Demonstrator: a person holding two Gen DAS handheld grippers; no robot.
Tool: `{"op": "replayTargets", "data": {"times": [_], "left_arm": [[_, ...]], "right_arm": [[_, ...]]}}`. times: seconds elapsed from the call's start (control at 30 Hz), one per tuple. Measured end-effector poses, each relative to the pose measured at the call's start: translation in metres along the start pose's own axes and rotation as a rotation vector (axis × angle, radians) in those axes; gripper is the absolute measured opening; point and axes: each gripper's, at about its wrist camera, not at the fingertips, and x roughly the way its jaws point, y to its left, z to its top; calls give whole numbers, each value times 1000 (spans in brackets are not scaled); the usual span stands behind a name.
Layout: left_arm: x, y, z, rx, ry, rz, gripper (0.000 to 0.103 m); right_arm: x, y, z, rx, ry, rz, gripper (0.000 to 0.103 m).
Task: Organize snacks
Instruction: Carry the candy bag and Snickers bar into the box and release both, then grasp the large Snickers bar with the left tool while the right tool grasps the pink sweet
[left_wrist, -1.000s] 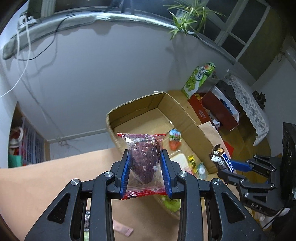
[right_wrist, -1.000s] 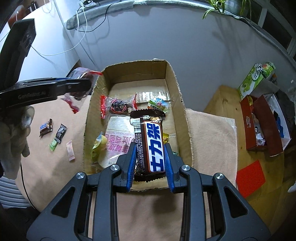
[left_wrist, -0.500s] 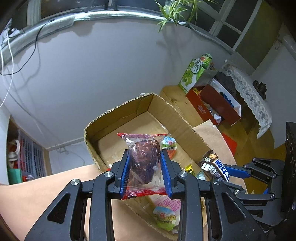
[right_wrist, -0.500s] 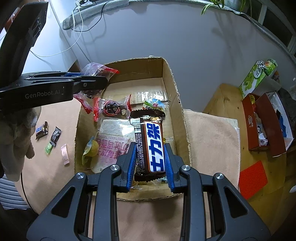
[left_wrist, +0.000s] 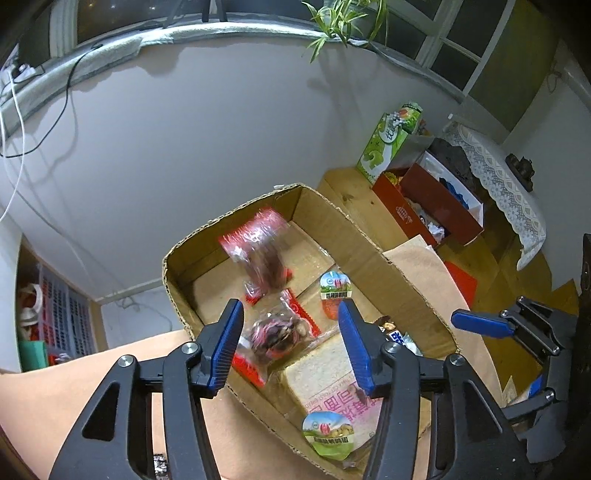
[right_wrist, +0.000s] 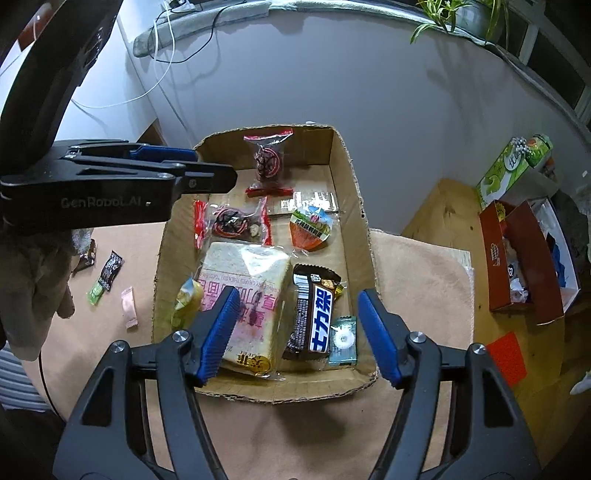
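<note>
I've got a tan cloth (right_wrist: 417, 273) over the table, with the box (right_wrist: 364, 206) on it, open-topped cardboard; both of my grippers sit above it. Left gripper (left_wrist: 291, 347): jaws opening, nothing between the pads; right gripper (right_wrist: 295, 332): jaws opening too, pads clear of everything, the snacks just show through the gap below. In the box, biggest first: bread pack (right_wrist: 245, 291) along the near left; choc bar (right_wrist: 314, 314) lying flat right of it, touching it I think, though the wrapper edges blur together; red-ended date pack (right_wrist: 267, 162) near the far wall, smeared in the left wrist view (left_wrist: 264, 258) so it may be mid-fall, can't be sure; second red-ended pack (right_wrist: 231, 225) behind the bread; orange jelly cup (right_wrist: 310, 230) right of that; green jelly cup (right_wrist: 186, 302) against the left wall; small mint (right_wrist: 343, 339) beside the bar's near end. Outside the box on the cloth, left side: three small sweets (right_wrist: 110, 277), well apart from the box; a gloved hand (right_wrist: 29, 288) under the left gripper.
</note>
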Motion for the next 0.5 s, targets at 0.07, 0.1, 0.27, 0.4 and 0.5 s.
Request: {"op": "replayTargets", "data": {"times": [0.07,0.1,0.27,0.4,0.5], "left_arm": [[0,0,0,-1,0,-1,52],[0,0,0,-2,-1,-1,52],[-4,-3,-1,4,-9,-1,53],[-9,-4,-2,4,-19,-2,53],[-14,-4,-5,5,-28,2,53]], "right_arm": [[0,1,-1,-2,2,-2,69],[0,1,-1,-1,2,-1,69],[-1,3,-3,-5,3,-3,69],[-5,7,-4,-6,-1,-6,69],[-9,9,-5,-6,-7,-6,69]]}}
